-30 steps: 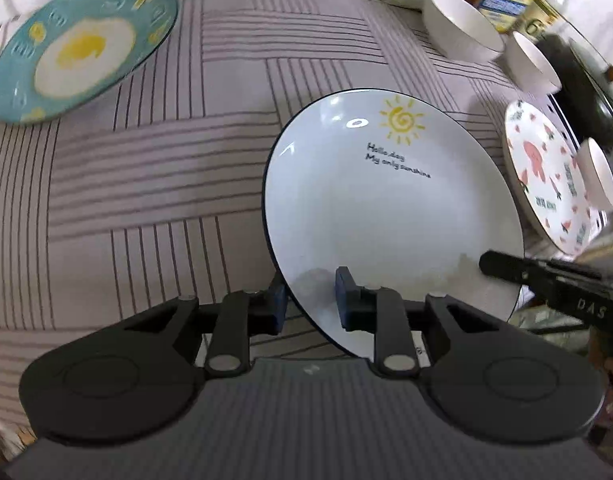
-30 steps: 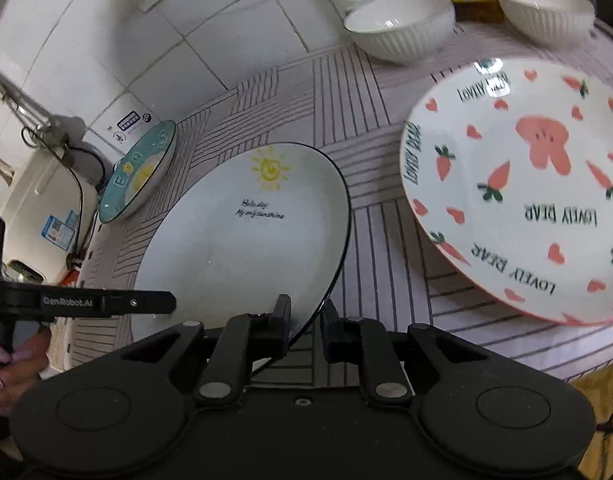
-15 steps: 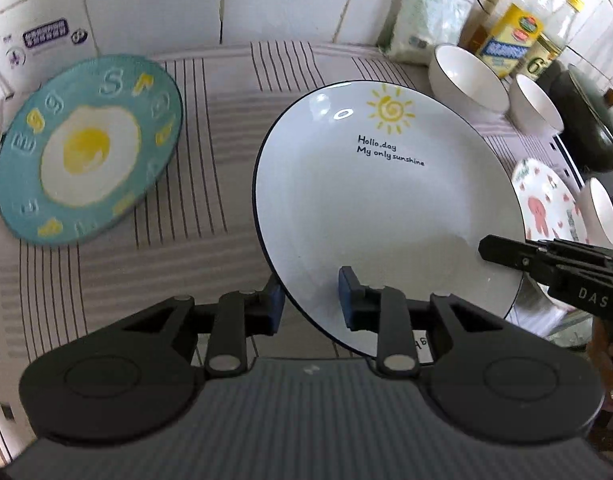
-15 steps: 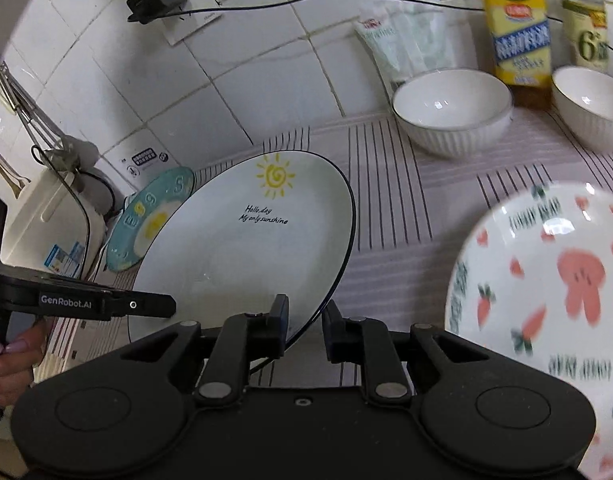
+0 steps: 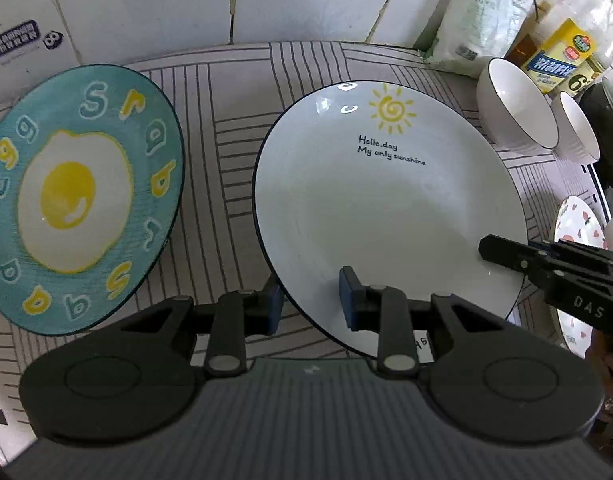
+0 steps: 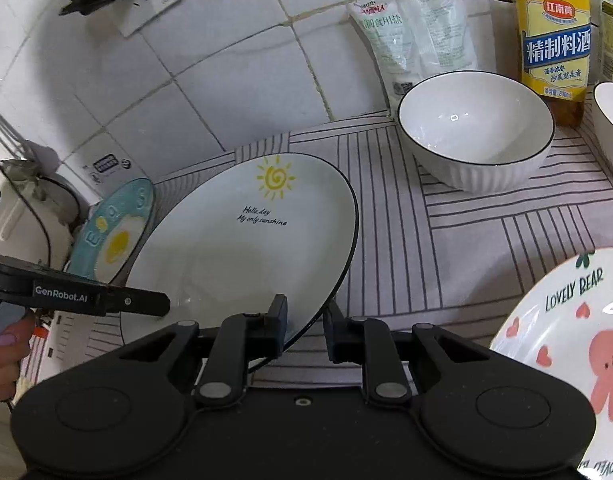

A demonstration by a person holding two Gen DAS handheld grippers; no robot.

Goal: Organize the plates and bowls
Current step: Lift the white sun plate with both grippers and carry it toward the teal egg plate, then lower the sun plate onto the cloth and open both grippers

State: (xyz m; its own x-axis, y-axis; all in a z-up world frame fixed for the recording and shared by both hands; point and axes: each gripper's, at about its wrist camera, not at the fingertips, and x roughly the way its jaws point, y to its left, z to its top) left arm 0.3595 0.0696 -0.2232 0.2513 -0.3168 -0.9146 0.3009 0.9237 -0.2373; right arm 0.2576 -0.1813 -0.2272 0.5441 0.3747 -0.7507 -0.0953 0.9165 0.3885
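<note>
In the left wrist view the left gripper (image 5: 311, 300) pinches the near rim of the sun plate (image 5: 390, 216), hiding that edge; the plate's sun drawing points toward the wall, beside the egg plate (image 5: 78, 200). In the right wrist view the right gripper (image 6: 306, 322) pinches the same plate's right rim; the bear plate (image 6: 566, 344) is cut off, and 1 bowl (image 6: 476, 130) sits beyond.
</note>
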